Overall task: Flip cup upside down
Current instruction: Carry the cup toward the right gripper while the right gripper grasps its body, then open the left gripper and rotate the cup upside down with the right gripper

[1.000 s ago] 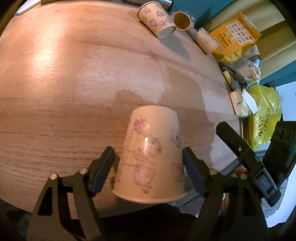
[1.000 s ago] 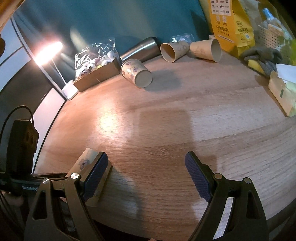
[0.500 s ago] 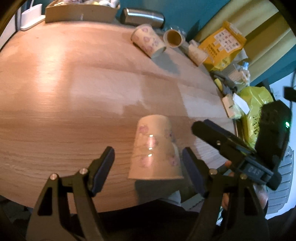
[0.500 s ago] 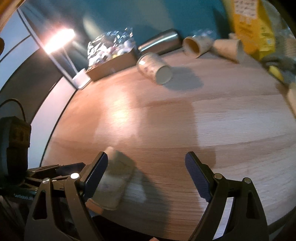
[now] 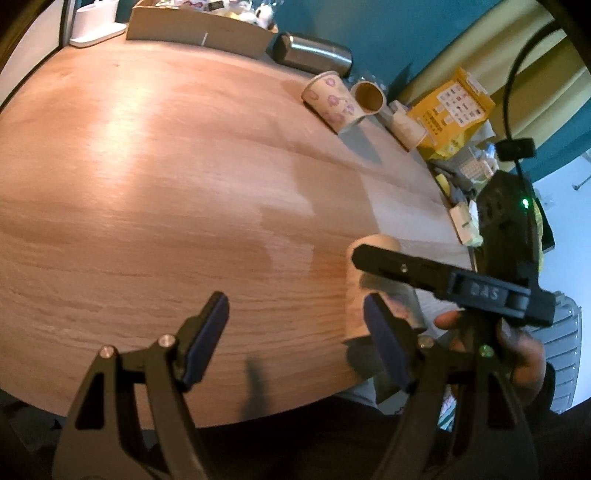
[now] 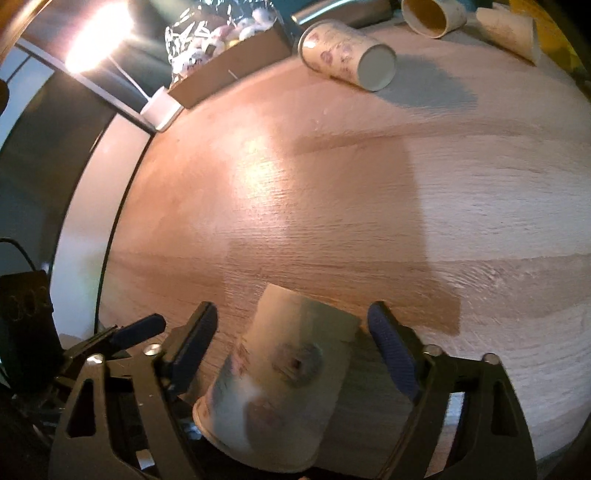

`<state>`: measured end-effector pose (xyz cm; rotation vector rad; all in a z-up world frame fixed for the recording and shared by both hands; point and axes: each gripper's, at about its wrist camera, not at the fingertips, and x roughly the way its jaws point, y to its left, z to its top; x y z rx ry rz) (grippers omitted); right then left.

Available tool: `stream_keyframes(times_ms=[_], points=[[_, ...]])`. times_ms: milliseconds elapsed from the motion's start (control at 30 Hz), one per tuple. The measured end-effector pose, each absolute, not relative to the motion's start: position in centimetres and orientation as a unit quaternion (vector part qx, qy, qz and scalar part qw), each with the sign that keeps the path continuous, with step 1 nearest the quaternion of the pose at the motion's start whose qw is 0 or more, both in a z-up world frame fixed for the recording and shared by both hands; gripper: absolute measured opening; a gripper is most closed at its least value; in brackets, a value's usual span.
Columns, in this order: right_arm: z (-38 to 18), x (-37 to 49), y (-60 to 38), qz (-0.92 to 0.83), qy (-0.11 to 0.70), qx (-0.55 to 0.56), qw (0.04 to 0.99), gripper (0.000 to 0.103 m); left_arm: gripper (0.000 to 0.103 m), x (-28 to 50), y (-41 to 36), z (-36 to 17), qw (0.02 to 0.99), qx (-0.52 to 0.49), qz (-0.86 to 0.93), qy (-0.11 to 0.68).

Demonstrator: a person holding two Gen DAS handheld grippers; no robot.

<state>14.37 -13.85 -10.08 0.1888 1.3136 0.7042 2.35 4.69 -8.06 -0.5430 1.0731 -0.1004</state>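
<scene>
A paper cup with pink flower prints (image 6: 284,384) stands upside down, rim on the wooden table (image 6: 332,206), near its front edge. My right gripper (image 6: 291,350) is open and straddles it, its fingers apart from the cup's sides. In the left wrist view the cup (image 5: 373,284) sits to the right, partly hidden behind the right gripper's black finger (image 5: 399,266). My left gripper (image 5: 295,336) is open and empty, to the left of the cup.
A flowered paper cup (image 6: 347,55) lies on its side at the back, with two plain cups (image 6: 432,14) and a steel flask (image 5: 314,55) behind. A cardboard box (image 6: 229,70) with foil, a yellow bag (image 5: 450,110) and clutter line the far and right edges.
My left gripper has moved left, away from the upturned cup it straddled. My right gripper has moved in and now straddles the cup.
</scene>
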Motion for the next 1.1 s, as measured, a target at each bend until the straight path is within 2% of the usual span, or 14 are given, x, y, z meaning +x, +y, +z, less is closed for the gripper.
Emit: stream_keyframes(times_ms=[33,67,300,500,633,867,1100], points=[[-10.1,14.5,-13.6,0.319,0.600,0.082,0.729,0.065,0.077,2.3,5.0,-8.2,0.824,-0.257,-0.049,0.503],[-10.2,14.5,-13.5,0.318,0.602,0.077,0.728,0.064,0.077,2.2,5.4,-8.2,0.824,-0.258,-0.050,0.502],[-7.7,13.9,-12.5,0.314,0.547,0.034,0.775,0.063,0.077,1.8,6.8,-8.3,0.831,-0.256,-0.054,0.491],[-4.3,11.1,-12.2,0.281,0.355,-0.074,0.889,0.063,0.077,1.1,7.5,-8.2,0.843,-0.247,-0.054,0.474],[-5.3,9.5,-13.5,0.237,0.263,-0.096,0.930,0.063,0.077,0.6,7.7,-8.2,0.864,-0.224,-0.034,0.450],[-7.6,5.8,-15.5,0.192,0.181,-0.125,0.956,0.063,0.077,0.1,7.3,-9.2,0.871,-0.204,-0.027,0.447],[-8.7,3.0,-16.8,0.178,0.143,-0.120,0.966,0.063,0.077,-0.3,6.2,-9.1,0.882,-0.185,-0.030,0.433]])
